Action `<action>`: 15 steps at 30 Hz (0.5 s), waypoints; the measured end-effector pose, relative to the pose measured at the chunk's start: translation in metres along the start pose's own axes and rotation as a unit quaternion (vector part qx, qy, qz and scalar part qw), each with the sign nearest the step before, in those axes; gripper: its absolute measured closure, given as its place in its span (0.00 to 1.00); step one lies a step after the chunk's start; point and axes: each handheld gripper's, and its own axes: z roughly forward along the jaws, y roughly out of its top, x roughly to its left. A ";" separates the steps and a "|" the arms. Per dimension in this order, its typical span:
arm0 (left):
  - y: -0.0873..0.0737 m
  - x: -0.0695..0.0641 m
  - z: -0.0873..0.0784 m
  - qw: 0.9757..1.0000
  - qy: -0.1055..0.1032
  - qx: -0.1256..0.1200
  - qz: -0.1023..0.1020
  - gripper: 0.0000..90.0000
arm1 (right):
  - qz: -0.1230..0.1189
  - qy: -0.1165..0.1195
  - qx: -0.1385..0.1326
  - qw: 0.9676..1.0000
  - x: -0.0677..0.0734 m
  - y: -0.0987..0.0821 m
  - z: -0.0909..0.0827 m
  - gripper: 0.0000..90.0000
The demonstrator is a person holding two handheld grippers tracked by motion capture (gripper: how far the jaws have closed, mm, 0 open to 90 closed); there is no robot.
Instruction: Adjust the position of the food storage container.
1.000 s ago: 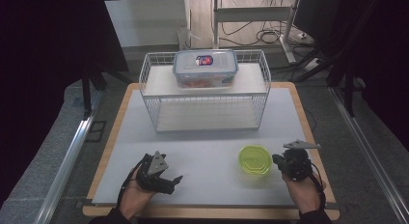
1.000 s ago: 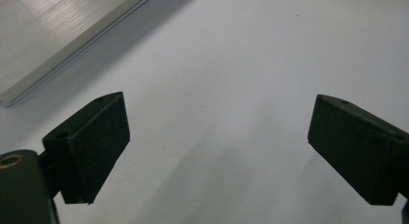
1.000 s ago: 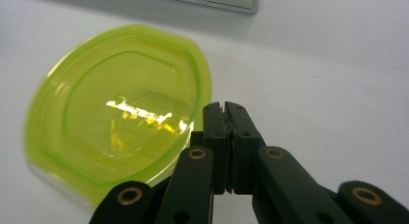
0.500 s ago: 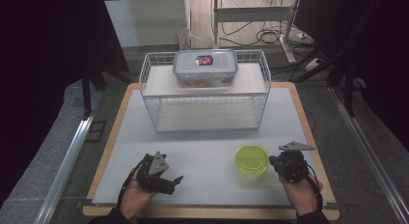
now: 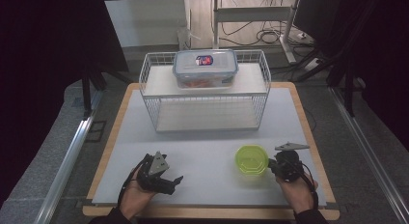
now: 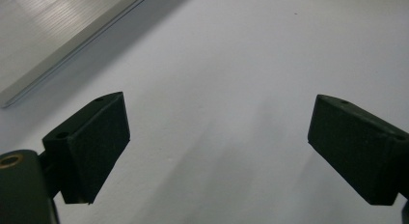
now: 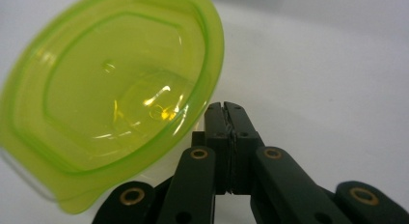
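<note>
1. A green lid [image 5: 251, 159] lay on the white table [image 5: 202, 142], near its front edge and toward the right.
2. The right gripper [image 7: 225, 108] sat just beside the lid's right rim, its jaws pressed together with nothing between them; whether the tips touched the rim was hard to tell.
3. The left gripper [image 5: 174, 181] rested on the table at front left, well apart from the lid, its jaws spread wide and empty.
4. Behind stood a wire rack [image 5: 263, 84] with a clear box [image 5: 205, 68] on top.
</note>
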 end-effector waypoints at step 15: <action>0.000 0.000 0.000 1.000 0.000 0.001 0.000 0.08 | -0.005 0.035 0.020 0.999 0.006 -0.001 0.028 1.00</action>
